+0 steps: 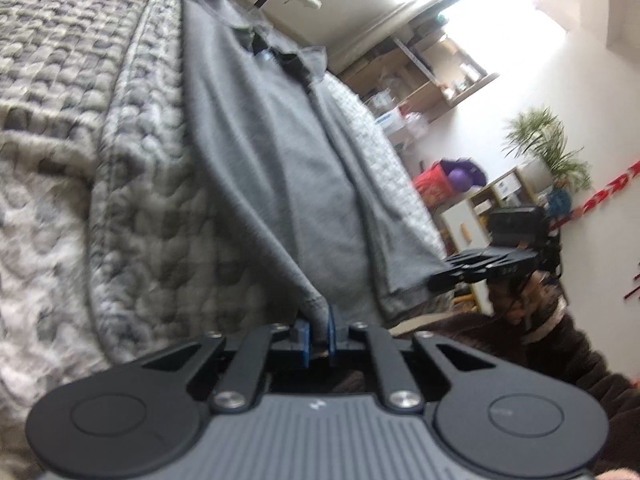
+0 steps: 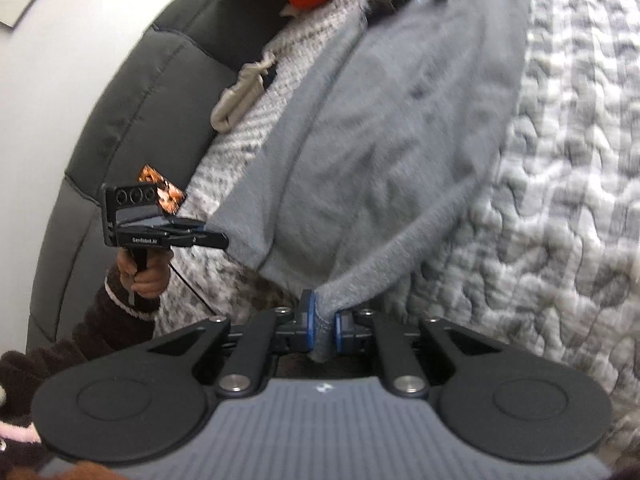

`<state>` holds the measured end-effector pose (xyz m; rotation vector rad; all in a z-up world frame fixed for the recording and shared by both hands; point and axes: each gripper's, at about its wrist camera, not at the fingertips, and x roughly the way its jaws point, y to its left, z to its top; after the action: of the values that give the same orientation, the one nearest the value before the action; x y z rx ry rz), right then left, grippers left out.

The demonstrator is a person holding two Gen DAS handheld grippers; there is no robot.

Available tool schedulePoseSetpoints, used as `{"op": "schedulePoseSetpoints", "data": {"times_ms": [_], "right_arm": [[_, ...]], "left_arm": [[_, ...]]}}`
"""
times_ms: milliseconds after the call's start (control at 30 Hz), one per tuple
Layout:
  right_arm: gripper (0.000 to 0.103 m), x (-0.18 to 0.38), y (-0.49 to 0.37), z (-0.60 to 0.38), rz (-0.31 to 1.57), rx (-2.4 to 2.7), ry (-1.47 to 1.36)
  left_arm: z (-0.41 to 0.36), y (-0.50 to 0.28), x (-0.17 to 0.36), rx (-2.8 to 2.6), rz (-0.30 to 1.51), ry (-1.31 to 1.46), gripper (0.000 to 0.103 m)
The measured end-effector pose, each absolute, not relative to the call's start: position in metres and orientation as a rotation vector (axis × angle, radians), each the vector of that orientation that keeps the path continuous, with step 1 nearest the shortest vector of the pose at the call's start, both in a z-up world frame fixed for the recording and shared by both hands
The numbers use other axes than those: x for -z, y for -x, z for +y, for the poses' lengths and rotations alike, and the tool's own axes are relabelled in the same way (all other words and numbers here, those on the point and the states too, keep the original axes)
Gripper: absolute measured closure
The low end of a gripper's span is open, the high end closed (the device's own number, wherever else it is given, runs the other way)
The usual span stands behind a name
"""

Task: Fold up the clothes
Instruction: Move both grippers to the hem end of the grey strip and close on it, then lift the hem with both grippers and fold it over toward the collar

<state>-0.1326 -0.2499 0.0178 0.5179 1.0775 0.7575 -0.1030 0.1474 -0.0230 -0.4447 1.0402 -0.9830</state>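
Right wrist: soft grey shirt [image 2: 384, 152] — hem pinched in right claw [image 2: 323, 326], quilted blanket [image 2: 560, 200]

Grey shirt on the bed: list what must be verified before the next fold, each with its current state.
1. Left gripper pinching the grey shirt hem corner: ok.
2. Right gripper pinching the other hem corner: ok.
3. Hem taut between the grippers: cannot tell.
4. Collar end resting on the quilt: ok.
5. Shirt body smooth: not ok, long creases.
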Motion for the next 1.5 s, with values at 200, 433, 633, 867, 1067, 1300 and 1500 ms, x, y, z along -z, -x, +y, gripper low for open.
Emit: {"op": "schedulePoseSetpoints", "data": {"times_ms": [200, 433, 633, 867, 1067, 1300, 1500], "right_arm": [[0.091, -0.029, 0.125, -0.255, 0.966, -0.731, -0.579], [0.091, -0.034, 0.105, -0.271, 0.838, -0.634, -0.697], [0.091, -0.024, 0.081, -0.292, 0.762, -0.531, -0.831], [0.091, -0.004, 0.061, -0.307, 0.752, -0.433, -0.921], [0.091, 0.012, 0.056, -0.314, 0.778, -0.378, -0.967], [0.091, 0.020, 0.061, -0.323, 0.792, -0.363, -1.015], [0.091, 0.021, 0.063, -0.325, 0.797, -0.347, -1.045]], "left_arm": [[0.144, 0.087, 0.018, 0.964, 0.972, 0.586, 0.095], [0.139, 0.058, 0.020, 0.893, 0.903, 0.740, 0.095], [0.137, 0.025, 0.032, 0.803, 0.896, 0.861, 0.095], [0.137, -0.011, 0.056, 0.683, 0.943, 0.927, 0.095], [0.139, -0.022, 0.066, 0.649, 0.962, 0.974, 0.095], [0.144, -0.024, 0.067, 0.638, 0.982, 1.015, 0.095], [0.146, -0.025, 0.068, 0.616, 1.003, 1.061, 0.095]]}}
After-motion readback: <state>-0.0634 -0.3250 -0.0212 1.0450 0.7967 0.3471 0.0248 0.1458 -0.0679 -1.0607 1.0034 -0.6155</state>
